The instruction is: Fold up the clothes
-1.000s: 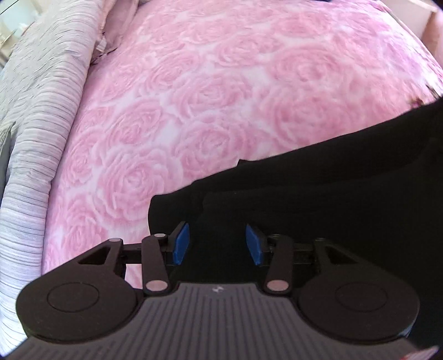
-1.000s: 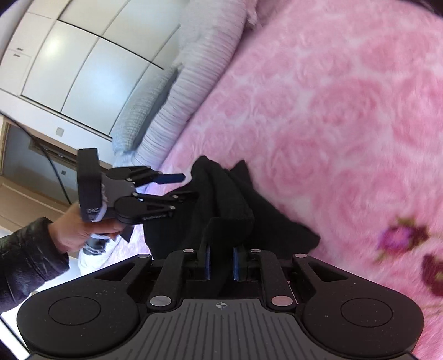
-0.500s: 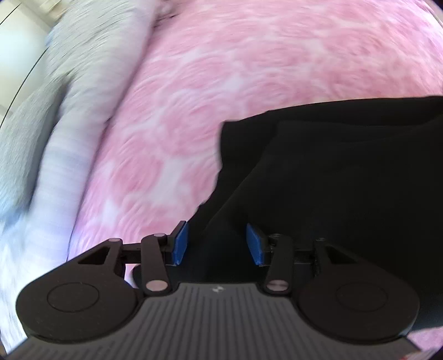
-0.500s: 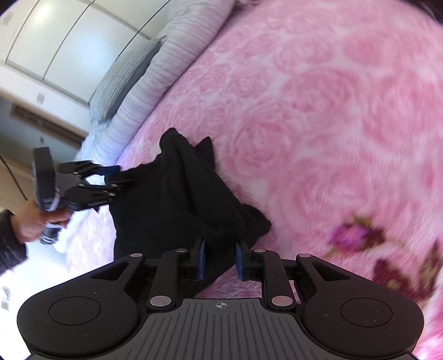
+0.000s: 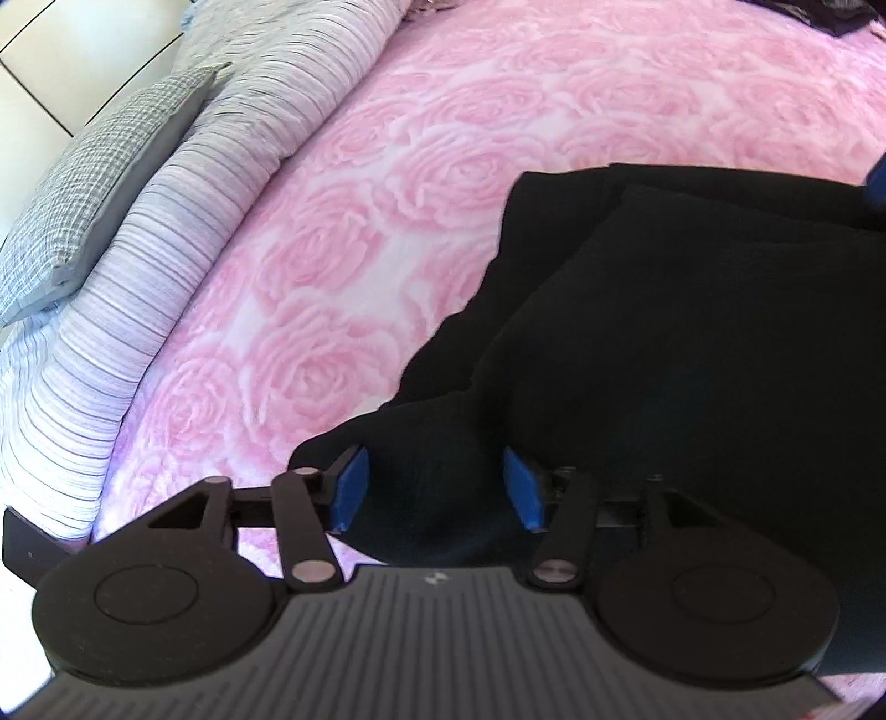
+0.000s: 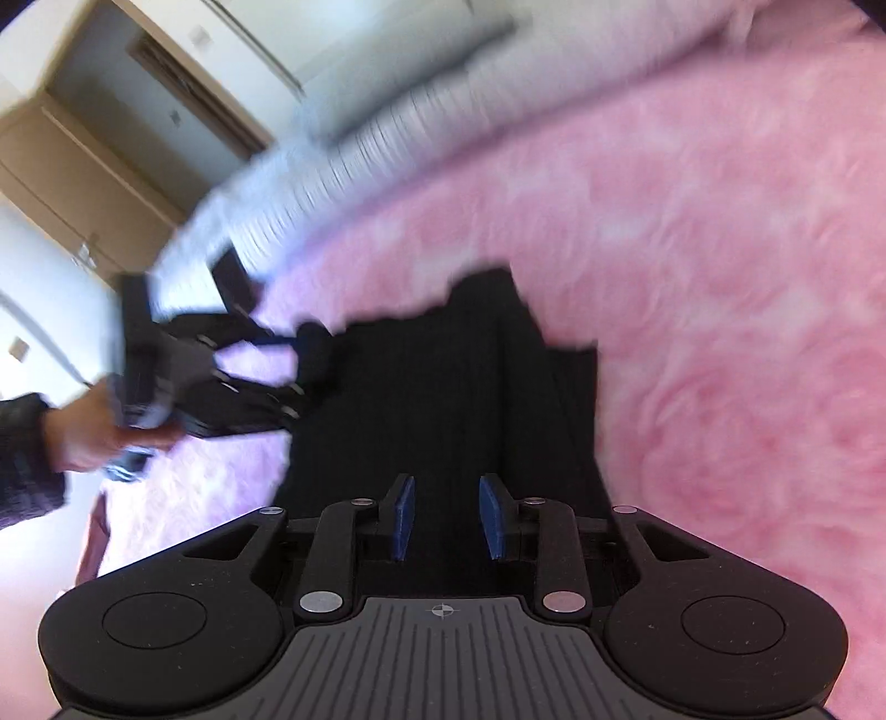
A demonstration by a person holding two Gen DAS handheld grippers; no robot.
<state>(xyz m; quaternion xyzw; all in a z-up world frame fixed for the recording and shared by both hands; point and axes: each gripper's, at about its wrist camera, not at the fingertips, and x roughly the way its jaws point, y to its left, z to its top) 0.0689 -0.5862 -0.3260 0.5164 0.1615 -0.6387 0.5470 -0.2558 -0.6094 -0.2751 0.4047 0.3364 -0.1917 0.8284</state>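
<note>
A black garment (image 5: 692, 332) lies folded on the pink rose-patterned bedspread (image 5: 415, 183). My left gripper (image 5: 434, 487) is open, its blue pads either side of the garment's near left corner. In the right wrist view the same garment (image 6: 443, 399) lies flat under my right gripper (image 6: 446, 518), which is open with nothing between its blue pads. The left gripper (image 6: 288, 360) shows there at the garment's left edge, blurred, held in a hand.
A striped lilac duvet (image 5: 183, 210) and a grey checked pillow (image 5: 94, 183) lie along the bed's left side. White wardrobe doors and a wooden door frame (image 6: 111, 166) stand beyond the bed. A dark item (image 5: 830, 16) lies at the far top right.
My right gripper has opened and let go of the black garment, which now lies flat. The left gripper has shifted to the garment's left corner and stays open.
</note>
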